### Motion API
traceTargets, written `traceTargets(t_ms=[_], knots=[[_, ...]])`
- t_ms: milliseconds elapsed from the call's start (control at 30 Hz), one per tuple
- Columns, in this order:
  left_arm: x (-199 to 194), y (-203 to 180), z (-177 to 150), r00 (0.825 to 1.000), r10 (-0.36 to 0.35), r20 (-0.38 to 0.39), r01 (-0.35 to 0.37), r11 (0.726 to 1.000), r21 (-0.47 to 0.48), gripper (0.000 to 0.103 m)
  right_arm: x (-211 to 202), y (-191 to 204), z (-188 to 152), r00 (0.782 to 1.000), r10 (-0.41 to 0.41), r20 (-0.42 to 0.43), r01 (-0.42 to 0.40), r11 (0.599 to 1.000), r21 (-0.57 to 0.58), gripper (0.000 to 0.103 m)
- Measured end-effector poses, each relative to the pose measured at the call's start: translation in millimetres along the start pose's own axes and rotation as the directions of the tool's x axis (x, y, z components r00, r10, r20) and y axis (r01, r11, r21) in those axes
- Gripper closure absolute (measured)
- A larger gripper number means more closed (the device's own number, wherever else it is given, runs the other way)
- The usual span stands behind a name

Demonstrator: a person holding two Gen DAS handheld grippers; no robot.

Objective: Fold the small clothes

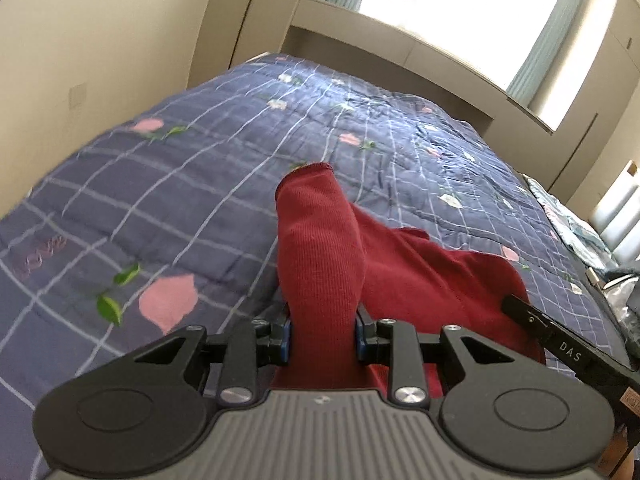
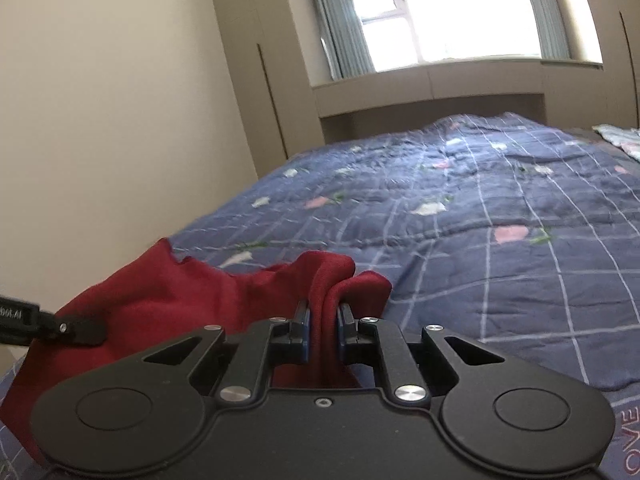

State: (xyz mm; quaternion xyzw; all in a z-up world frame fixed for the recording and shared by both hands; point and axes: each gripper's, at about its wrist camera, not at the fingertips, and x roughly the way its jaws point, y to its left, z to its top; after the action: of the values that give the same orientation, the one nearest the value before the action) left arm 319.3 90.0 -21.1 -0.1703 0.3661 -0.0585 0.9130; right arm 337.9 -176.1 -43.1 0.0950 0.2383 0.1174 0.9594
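Red garment [image 1: 420, 276] is on the bed [image 1: 200, 184], near edge, partly lifted off the quilt. Ribbed knit fabric, dark red. Left tongs [image 1: 323, 330] clamp a tube-shaped part, sleeve or leg, can't tell which; it runs up and away from the blue pads [image 1: 286, 340] to an open hemmed end. Rest of the cloth spreads to the right and lies on the quilt. Right tongs [image 2: 323, 330] pinch a bunched fold of the same garment [image 2: 160, 292] between their pads [image 2: 305, 336], narrow gap, cloth filling it. Fabric drapes left from that fold, top edge ragged against the wall [image 2: 100, 120]. Each tool's finger tip shows in the other's view, touching or just over the cloth. Quilt is navy with a pale grid, pink flowers, green leaves. Far end: window [image 2: 460, 12] with grey-green curtains, beige cabinets either side. Second patterned cloth [image 2: 620, 138] sits at the far right bed edge.
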Motion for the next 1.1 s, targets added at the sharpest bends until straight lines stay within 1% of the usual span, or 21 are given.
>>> traceTargets(t_ms=[100, 200, 300, 367, 400, 433, 467, 500, 533, 567, 633, 667, 733, 767, 833, 867, 933, 1100], knots=[[3, 5, -6, 1.0, 0.004, -0.006, -0.004, 1.0, -0.008, 0.069, 3, 0, -2, 1.0, -0.014, -0.018, 0.014, 1.0, -0.01, 0.088], [5, 4, -6, 1.0, 0.019, -0.012, -0.019, 1.0, -0.005, 0.062, 8, 3, -3, 0.999, -0.04, -0.028, 0.038, 0.998, -0.043, 0.087], [4, 0, -6, 0.999, 0.048, -0.018, -0.048, 0.999, 0.003, 0.055, 11, 4, -2, 0.998, -0.058, -0.036, 0.056, 0.997, -0.058, 0.081], [1, -3, -6, 0.998, 0.067, -0.017, -0.067, 0.998, 0.009, 0.043, 10, 5, -2, 0.997, -0.069, -0.037, 0.066, 0.996, -0.064, 0.074], [-2, -4, -5, 0.997, 0.074, -0.013, -0.074, 0.997, 0.013, 0.039, 8, 5, -2, 0.997, -0.074, -0.038, 0.072, 0.995, -0.062, 0.068], [-5, -7, -5, 0.997, 0.081, -0.002, -0.081, 0.996, 0.02, 0.031, 6, 5, -1, 0.997, -0.072, -0.038, 0.069, 0.996, -0.061, 0.062], [-9, -9, -5, 0.996, 0.086, 0.011, -0.086, 0.996, 0.03, 0.028, 2, 5, -1, 0.997, -0.07, -0.035, 0.068, 0.996, -0.062, 0.059], [-13, -11, -5, 0.996, 0.09, 0.024, -0.091, 0.995, 0.042, 0.026, 0, 7, 0, 0.997, -0.075, -0.031, 0.073, 0.995, -0.067, 0.053], [-18, -15, -4, 0.995, 0.097, 0.034, -0.099, 0.994, 0.054, 0.021, -4, 9, 1, 0.996, -0.08, -0.026, 0.077, 0.994, -0.075, 0.045], [-23, -18, -3, 0.993, 0.107, 0.047, -0.11, 0.992, 0.066, 0.016, -9, 11, 2, 0.997, -0.081, -0.016, 0.08, 0.993, -0.082, 0.042], [-35, -25, -2, 0.99, 0.12, 0.079, -0.127, 0.988, 0.09, 0.012, -20, 15, 5, 0.997, -0.078, 0.005, 0.078, 0.993, -0.086, 0.029], [-42, -29, -2, 0.987, 0.125, 0.097, -0.135, 0.985, 0.105, 0.009, -27, 17, 6, 0.997, -0.075, 0.017, 0.076, 0.993, -0.085, 0.026], [-55, -34, -1, 0.982, 0.136, 0.128, -0.152, 0.981, 0.124, 0.004, -40, 20, 9, 0.997, -0.07, 0.041, 0.073, 0.994, -0.082, 0.016], [-62, -37, -2, 0.979, 0.14, 0.149, -0.16, 0.978, 0.133, 0.002, -47, 23, 10, 0.996, -0.068, 0.054, 0.072, 0.994, -0.084, 0.014], [-76, -44, -5, 0.972, 0.147, 0.183, -0.176, 0.973, 0.152, 0.0, -62, 28, 13, 0.995, -0.063, 0.081, 0.07, 0.993, -0.091, 0.004], [-81, -47, -6, 0.969, 0.151, 0.193, -0.183, 0.97, 0.159, 0.0, -72, 30, 14, 0.994, -0.058, 0.098, 0.067, 0.993, -0.092, 0.002], [-94, -51, -10, 0.965, 0.158, 0.211, -0.195, 0.966, 0.168, 0.0, -88, 36, 16, 0.991, -0.052, 0.125, 0.063, 0.994, -0.092, 0.001], [-122, -56, -23, 0.955, 0.147, 0.256, -0.195, 0.966, 0.173, 0.0, -128, 51, 13, 0.981, -0.048, 0.189, 0.071, 0.99, -0.119, 0.001]])
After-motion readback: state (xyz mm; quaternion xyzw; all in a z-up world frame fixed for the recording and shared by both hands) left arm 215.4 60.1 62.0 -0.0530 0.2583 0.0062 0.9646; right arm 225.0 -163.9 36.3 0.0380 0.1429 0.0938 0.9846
